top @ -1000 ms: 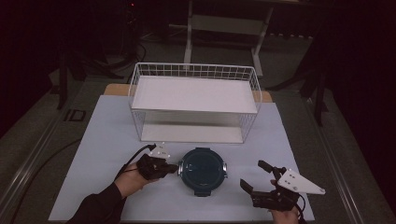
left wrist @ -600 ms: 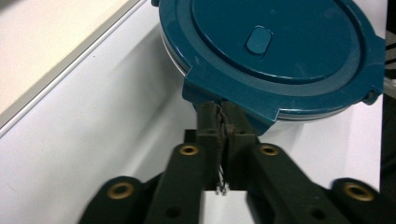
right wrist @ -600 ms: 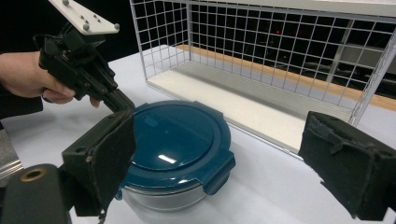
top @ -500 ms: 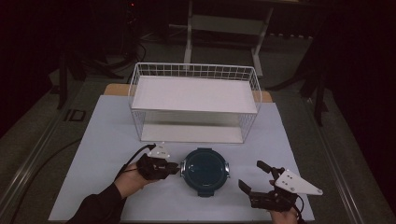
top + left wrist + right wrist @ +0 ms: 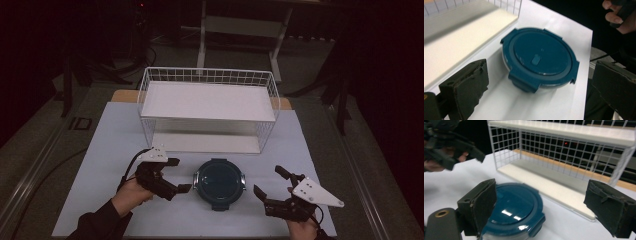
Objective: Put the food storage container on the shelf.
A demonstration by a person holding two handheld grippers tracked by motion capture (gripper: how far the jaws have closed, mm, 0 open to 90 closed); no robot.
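Note:
A round container with a dark teal clip-on lid (image 5: 219,182) sits on the white table, just in front of the wire rack (image 5: 207,107). My left gripper (image 5: 181,175) hovers just left of it. Its jaws have just been opening and now stand wide, with nothing between them. In the left gripper view the lid (image 5: 540,58) lies ahead of the open left gripper (image 5: 541,87), one clip tab facing me. My right gripper (image 5: 267,180) rests open to the container's right. In the right gripper view the container (image 5: 514,210) sits low between the spread jaws of the right gripper (image 5: 544,205), apart from both pads.
The white wire rack (image 5: 574,157) has two white shelves (image 5: 210,100) and stands behind the container at mid-table. The table's front edge (image 5: 190,234) runs close under both hands. The left gripper (image 5: 454,150) appears at the top left of the right gripper view.
My left gripper was shut at the container's left edge; it has opened wide and lifted slightly away. The right gripper has stayed put.

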